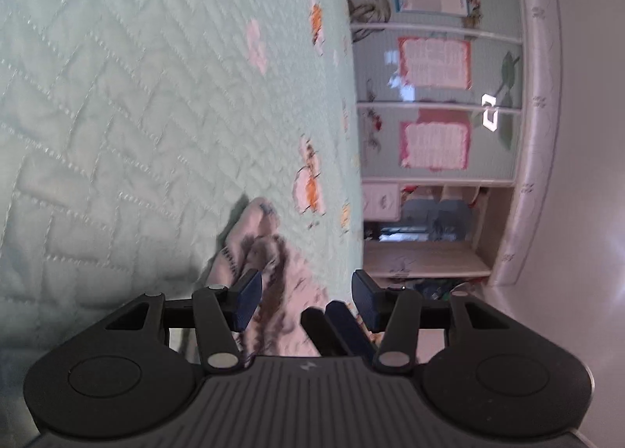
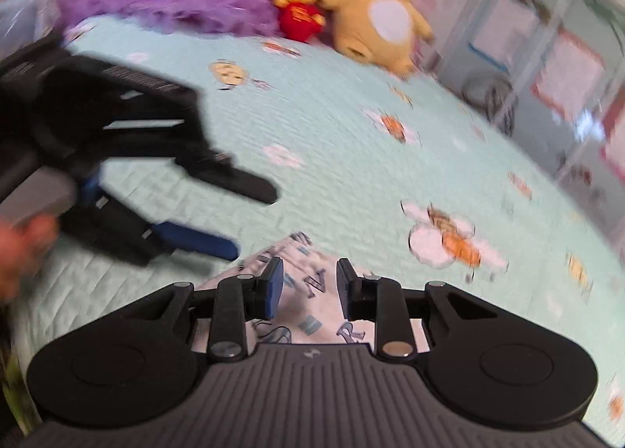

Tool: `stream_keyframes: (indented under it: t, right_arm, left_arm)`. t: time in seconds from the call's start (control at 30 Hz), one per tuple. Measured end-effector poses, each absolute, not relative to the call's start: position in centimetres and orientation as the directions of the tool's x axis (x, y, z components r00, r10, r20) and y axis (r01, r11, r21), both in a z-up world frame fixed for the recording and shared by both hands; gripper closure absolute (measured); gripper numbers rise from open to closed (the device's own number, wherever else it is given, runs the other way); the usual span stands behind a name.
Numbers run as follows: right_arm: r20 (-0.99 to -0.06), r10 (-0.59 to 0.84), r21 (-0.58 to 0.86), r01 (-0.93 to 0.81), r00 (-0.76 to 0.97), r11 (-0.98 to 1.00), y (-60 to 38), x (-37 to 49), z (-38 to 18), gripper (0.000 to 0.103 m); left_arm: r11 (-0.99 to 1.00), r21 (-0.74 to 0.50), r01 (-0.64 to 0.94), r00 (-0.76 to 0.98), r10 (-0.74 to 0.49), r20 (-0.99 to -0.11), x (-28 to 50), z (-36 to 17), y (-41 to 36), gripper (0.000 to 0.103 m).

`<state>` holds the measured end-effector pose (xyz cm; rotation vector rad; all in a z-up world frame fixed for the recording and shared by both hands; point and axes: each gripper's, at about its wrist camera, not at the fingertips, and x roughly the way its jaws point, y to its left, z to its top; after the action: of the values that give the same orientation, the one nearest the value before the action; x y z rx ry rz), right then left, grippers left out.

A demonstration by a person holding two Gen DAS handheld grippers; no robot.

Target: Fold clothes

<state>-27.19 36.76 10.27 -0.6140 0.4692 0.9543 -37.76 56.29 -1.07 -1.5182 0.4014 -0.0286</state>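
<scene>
Bright, even daylight; heavy motion blur in right view, milder in left; fisheye bending at edges.

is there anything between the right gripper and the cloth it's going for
Nothing visible. The right gripper is open with the letter-printed cloth directly between and under its fingers. The left gripper hangs open off to the side above the bedspread, not in the way.

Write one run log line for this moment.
left hand-held gripper: open over garment | right hand-held gripper: open over garment | surface: quilted bedspread
</scene>
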Motion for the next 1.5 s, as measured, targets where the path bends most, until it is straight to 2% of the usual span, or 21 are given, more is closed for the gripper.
stream_keyframes:
  t: [0.1, 0.17, 0.27, 0.4, 0.47, 0.5, 0.53, 0.63, 0.67, 0.7, 0.87, 1.1, 1.17, 1.2, 1.23, 1.33, 1.5]
  right_arm:
    - [-0.591, 0.65, -0.191, -0.866, 0.478, 0.462, 34.3, -27.7, 10.5, 0.074]
    - [-0.556, 0.689, -0.2, -0.879, 0.465, 0.432, 32.6, -29.3, 10.5, 0.073]
    - [-0.537, 0.728, -0.271, -0.904, 0.427, 0.33, 31.0, -32.5, 9.8, 0.072]
    - [-0.563, 0.712, -0.384, -0.895, 0.42, 0.225, 32.1, -34.7, 8.1, 0.073]
    - [-0.557, 0.694, -0.441, -0.871, 0.456, 0.219, 33.1, -34.6, 7.5, 0.078]
    - [-0.552, 0.69, -0.445, -0.865, 0.468, 0.231, 33.7, -34.0, 7.8, 0.099]
    - [-0.528, 0.69, -0.458, -0.85, 0.495, 0.26, 33.9, -33.7, 8.2, 0.098]
    - [-0.366, 0.723, -0.524, -0.772, 0.585, 0.36, 33.4, -34.3, 10.3, 0.098]
    - [-0.358, 0.728, -0.53, -0.769, 0.584, 0.356, 33.5, -34.4, 10.3, 0.098]
    - [-0.358, 0.732, -0.535, -0.77, 0.579, 0.347, 33.7, -34.6, 10.1, 0.098]
    - [-0.533, 0.696, -0.475, -0.851, 0.48, 0.224, 35.1, -35.0, 5.8, 0.098]
    - [-0.53, 0.711, -0.461, -0.861, 0.462, 0.216, 35.0, -35.3, 5.6, 0.095]
    - [-0.53, 0.718, -0.451, -0.867, 0.451, 0.211, 34.5, -35.5, 5.7, 0.088]
    - [-0.535, 0.722, -0.436, -0.876, 0.438, 0.207, 34.3, -35.6, 5.9, 0.079]
    - [-0.536, 0.728, -0.419, -0.883, 0.427, 0.21, 33.9, -35.6, 6.2, 0.078]
    - [-0.525, 0.74, -0.376, -0.895, 0.42, 0.241, 32.8, -35.3, 7.3, 0.078]
    - [-0.515, 0.727, -0.281, -0.891, 0.454, 0.358, 31.7, -34.0, 7.8, 0.078]
  left_arm:
    - [0.054, -0.969, -0.24, 0.927, -0.283, -0.245, -38.1, -1.5, 56.0, 0.05]
    - [0.056, -0.968, -0.245, 0.926, -0.283, -0.251, -38.3, -1.6, 55.9, 0.051]
    - [0.064, -0.966, -0.251, 0.927, -0.273, -0.259, -38.7, -1.7, 55.7, 0.051]
    - [0.061, -0.966, -0.252, 0.929, -0.264, -0.259, -38.8, -1.7, 55.5, 0.051]
    - [0.054, -0.967, -0.249, 0.931, -0.261, -0.254, -38.9, -1.8, 55.6, 0.051]
    - [0.05, -0.968, -0.248, 0.932, -0.259, -0.252, -38.9, -1.8, 55.6, 0.051]
    - [0.046, -0.968, -0.246, 0.933, -0.258, -0.25, -39.0, -1.8, 55.7, 0.051]
    - [0.006, -0.978, -0.208, 0.949, -0.24, -0.204, -39.4, -2.1, 55.8, 0.051]
    - [0.006, -0.979, -0.206, 0.95, -0.239, -0.201, -39.3, -2.1, 56.0, 0.051]
    - [0.006, -0.978, -0.207, 0.949, -0.244, -0.202, -39.3, -2.2, 55.9, 0.051]
    - [0.002, -0.975, -0.22, 0.937, -0.278, -0.212, -38.8, -2.3, 55.7, 0.051]
    - [0.008, -0.973, -0.233, 0.934, -0.278, -0.226, -38.9, -2.0, 55.7, 0.051]
    - [0.012, -0.972, -0.236, 0.934, -0.273, -0.23, -39.1, -2.0, 55.7, 0.051]
    - [0.01, -0.972, -0.234, 0.935, -0.273, -0.228, -39.1, -2.1, 55.7, 0.051]
    - [0.009, -0.973, -0.23, 0.935, -0.274, -0.223, -39.0, -2.0, 55.7, 0.051]
    - [0.024, -0.977, -0.21, 0.935, -0.288, -0.208, -38.6, -1.7, 55.6, 0.05]
    - [0.073, -0.972, -0.225, 0.928, -0.287, -0.236, -37.6, -1.2, 55.8, 0.05]
